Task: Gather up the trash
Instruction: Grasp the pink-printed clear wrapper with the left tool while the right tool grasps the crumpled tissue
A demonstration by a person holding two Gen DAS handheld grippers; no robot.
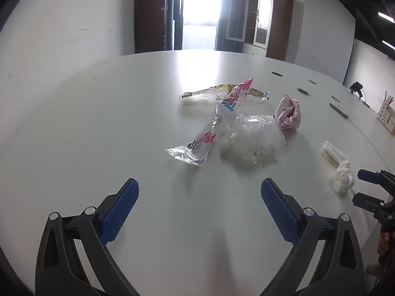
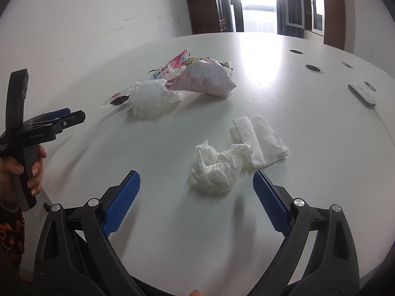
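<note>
Trash lies on a white round table (image 1: 98, 123). My left gripper (image 1: 200, 197) is open and empty, short of a clear wrapper with pink print (image 1: 197, 145), a crumpled clear bag (image 1: 256, 140), a pink bag (image 1: 288, 113) and a gold-and-pink wrapper (image 1: 232, 92). My right gripper (image 2: 196, 190) is open and empty, with a crumpled white tissue (image 2: 214, 167) just ahead between its fingers. A folded tissue (image 2: 261, 140) lies beyond it. The clear bag (image 2: 150, 98) and pink bag (image 2: 205, 77) lie further off. The left gripper (image 2: 56, 118) shows at the left edge.
A white remote-like device (image 2: 361, 95) lies at the table's right. Round cable holes (image 2: 313, 68) sit in the tabletop. A wooden holder (image 1: 386, 116) stands at the far right. Cabinets and a bright doorway are behind the table.
</note>
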